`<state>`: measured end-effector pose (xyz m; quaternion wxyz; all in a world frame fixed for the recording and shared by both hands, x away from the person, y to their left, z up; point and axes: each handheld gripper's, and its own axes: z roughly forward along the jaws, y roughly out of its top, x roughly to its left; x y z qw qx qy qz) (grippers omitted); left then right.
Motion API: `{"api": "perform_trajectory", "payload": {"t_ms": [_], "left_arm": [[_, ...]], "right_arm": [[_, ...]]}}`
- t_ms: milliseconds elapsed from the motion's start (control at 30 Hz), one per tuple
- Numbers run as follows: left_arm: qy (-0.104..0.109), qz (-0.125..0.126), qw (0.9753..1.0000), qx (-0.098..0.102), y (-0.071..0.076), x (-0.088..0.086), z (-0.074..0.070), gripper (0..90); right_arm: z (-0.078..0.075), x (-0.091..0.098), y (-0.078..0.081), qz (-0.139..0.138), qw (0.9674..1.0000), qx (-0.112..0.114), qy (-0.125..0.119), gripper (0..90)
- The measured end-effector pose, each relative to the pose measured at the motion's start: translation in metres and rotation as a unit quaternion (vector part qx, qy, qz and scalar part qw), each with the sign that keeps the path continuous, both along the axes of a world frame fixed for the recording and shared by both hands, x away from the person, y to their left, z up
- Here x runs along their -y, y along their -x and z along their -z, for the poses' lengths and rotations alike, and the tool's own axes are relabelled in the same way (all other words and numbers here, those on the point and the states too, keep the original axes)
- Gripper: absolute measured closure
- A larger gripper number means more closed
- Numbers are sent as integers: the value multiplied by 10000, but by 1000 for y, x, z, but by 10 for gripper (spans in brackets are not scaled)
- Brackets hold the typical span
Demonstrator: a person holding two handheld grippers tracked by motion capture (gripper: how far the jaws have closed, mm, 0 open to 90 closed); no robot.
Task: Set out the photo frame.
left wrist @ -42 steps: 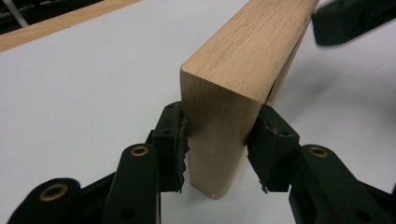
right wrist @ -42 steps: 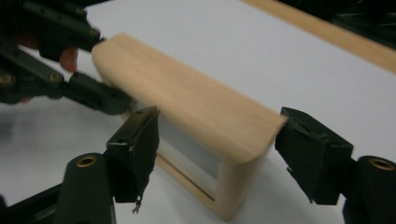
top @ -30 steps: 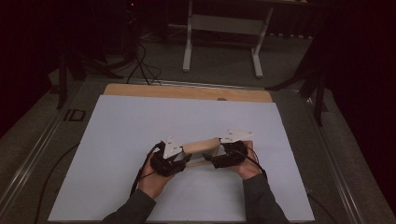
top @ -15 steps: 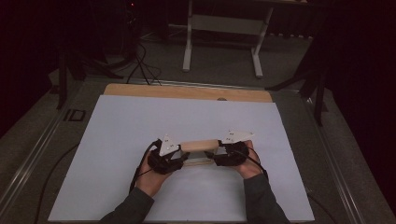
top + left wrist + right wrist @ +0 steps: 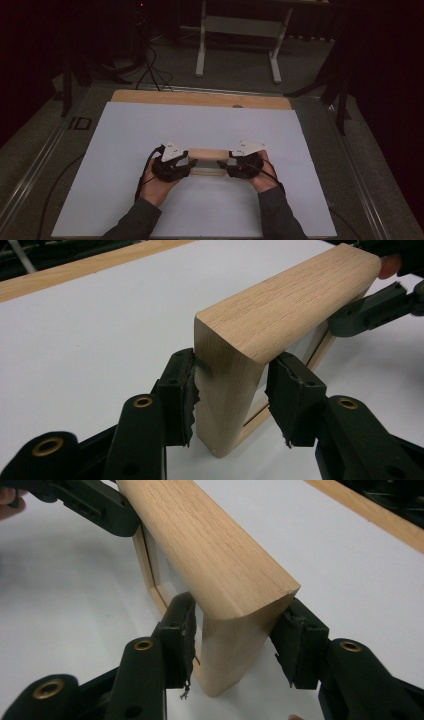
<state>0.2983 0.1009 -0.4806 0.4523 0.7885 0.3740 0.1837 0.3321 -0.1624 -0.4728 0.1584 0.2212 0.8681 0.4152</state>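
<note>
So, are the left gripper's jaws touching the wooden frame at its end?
Touching. In the left gripper view, the left gripper has both pads against the end post of the wooden frame, with no gap on either side.

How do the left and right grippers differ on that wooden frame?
The left gripper takes the wooden frame at its left end, the right gripper at its right end. The left's fingers sit against the wood; the right's have just been closing onto it. Both straddle an upright end.
</note>
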Motion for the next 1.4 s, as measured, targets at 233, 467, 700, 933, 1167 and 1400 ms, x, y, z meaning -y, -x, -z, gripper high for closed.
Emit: {"api": "perform_trajectory", "payload": {"t_ms": [233, 467, 700, 933, 1167, 1400], "left_arm": [[132, -113, 9998, 60, -5, -12, -3, 644], [173, -46, 9998, 17, -8, -15, -2, 591], [229, 120, 9997, -22, -13, -12, 3, 524], [220, 274, 9994, -50, -15, -10, 5, 524], [229, 383, 9990, -24, -17, -16, 2, 538], [52, 312, 9995, 43, -20, -18, 1, 538]], "right_arm": [[-2, -5, -2, 32, 9999, 50, -106, 542], [-5, -10, -3, -44, 9998, 202, -24, 543], [-5, -10, -2, -102, 9995, 280, 124, 540], [-5, -9, -2, -119, 9984, 363, 410, 530], [-7, -12, -2, -116, 9981, 390, 469, 530], [-5, -19, -9, -24, 9988, 291, 400, 530]]}}
